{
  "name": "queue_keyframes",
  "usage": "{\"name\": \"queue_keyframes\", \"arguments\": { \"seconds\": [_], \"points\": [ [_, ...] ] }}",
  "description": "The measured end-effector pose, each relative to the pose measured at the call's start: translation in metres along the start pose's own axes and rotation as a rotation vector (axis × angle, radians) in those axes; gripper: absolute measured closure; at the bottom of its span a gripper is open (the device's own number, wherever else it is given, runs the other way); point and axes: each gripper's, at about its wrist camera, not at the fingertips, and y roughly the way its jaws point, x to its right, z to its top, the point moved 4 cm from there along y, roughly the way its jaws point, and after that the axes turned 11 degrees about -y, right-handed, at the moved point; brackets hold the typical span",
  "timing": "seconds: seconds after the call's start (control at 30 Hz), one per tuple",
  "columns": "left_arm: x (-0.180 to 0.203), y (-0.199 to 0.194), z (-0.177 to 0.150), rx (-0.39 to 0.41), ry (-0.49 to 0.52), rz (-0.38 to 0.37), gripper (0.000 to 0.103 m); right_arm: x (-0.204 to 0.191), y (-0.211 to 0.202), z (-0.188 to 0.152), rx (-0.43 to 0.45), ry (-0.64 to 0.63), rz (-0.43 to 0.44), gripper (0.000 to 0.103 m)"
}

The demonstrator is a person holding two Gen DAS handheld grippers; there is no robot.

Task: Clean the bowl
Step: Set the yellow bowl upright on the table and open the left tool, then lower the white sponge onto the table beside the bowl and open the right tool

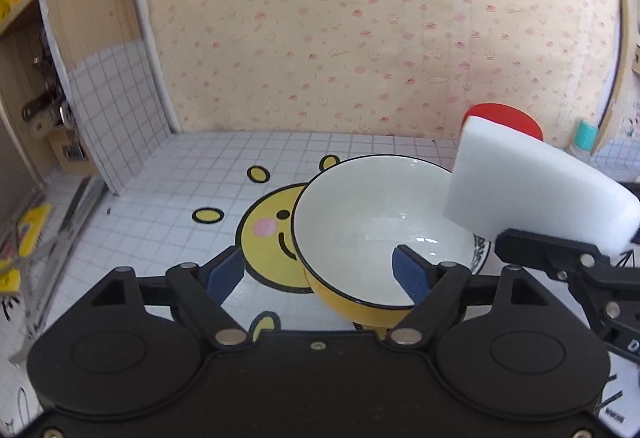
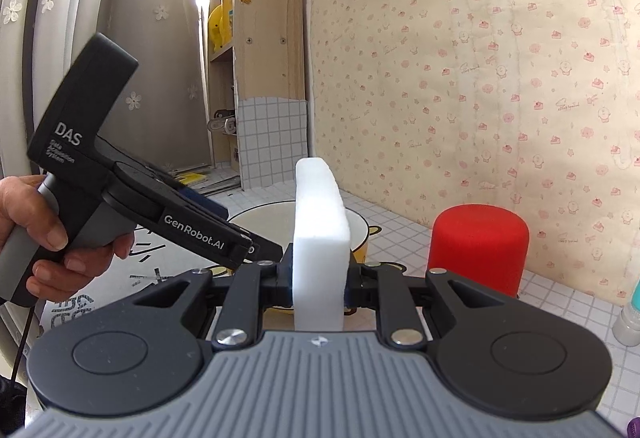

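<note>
The bowl [image 1: 372, 222] was white inside, yellow outside, with a thin black rim line. The sponge [image 2: 320, 238] was plain white. The mat [image 1: 276, 230] showed a yellow cartoon face with a pink cheek and black outlines. The tabletop [image 1: 200, 166] carried a white grid of small tiles. The cylinder [image 2: 478, 250] was solid red. The wallpaper [image 1: 360, 18] was cream with small pink motifs.

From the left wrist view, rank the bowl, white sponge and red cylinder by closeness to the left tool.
1. Bowl: tilted, its near rim between the open fingers of the left tool.
2. White sponge: to the right, above the bowl's far right rim, clamped in the right tool.
3. Red cylinder: behind the sponge, near the wall.
</note>
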Motion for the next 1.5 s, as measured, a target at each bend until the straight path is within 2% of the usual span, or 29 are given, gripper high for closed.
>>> {"name": "queue_keyframes", "arguments": {
  "seconds": [0.23,0.33,0.5,0.67,0.83,0.93,1.07,1.5],
  "points": [
    [0.007,-0.018,-0.003,0.068,0.041,0.015,0.020,0.005,0.003,0.000,0.009,0.005,0.019,0.081],
    [0.008,-0.024,-0.005,0.090,0.045,0.014,0.020,0.003,-0.002,0.002,0.027,0.040,-0.008,0.081],
    [0.010,-0.032,-0.008,0.114,0.051,0.008,0.019,0.003,-0.021,-0.002,0.003,0.088,-0.154,0.081],
    [0.008,-0.035,-0.011,0.124,0.005,-0.010,0.019,-0.001,-0.031,-0.009,-0.076,0.133,-0.299,0.081],
    [0.004,-0.042,-0.014,0.114,-0.020,-0.036,0.019,-0.013,-0.025,-0.009,-0.121,0.163,-0.372,0.081],
    [0.008,-0.044,-0.022,0.093,0.001,-0.067,0.019,-0.022,-0.016,-0.005,-0.131,0.167,-0.387,0.081],
    [0.012,-0.048,-0.032,0.095,0.041,-0.057,0.019,-0.026,-0.014,-0.004,-0.143,0.160,-0.417,0.081],
    [0.002,-0.046,-0.043,0.071,0.028,-0.064,0.019,-0.034,0.007,-0.012,-0.223,0.177,-0.438,0.080]
  ]
}}
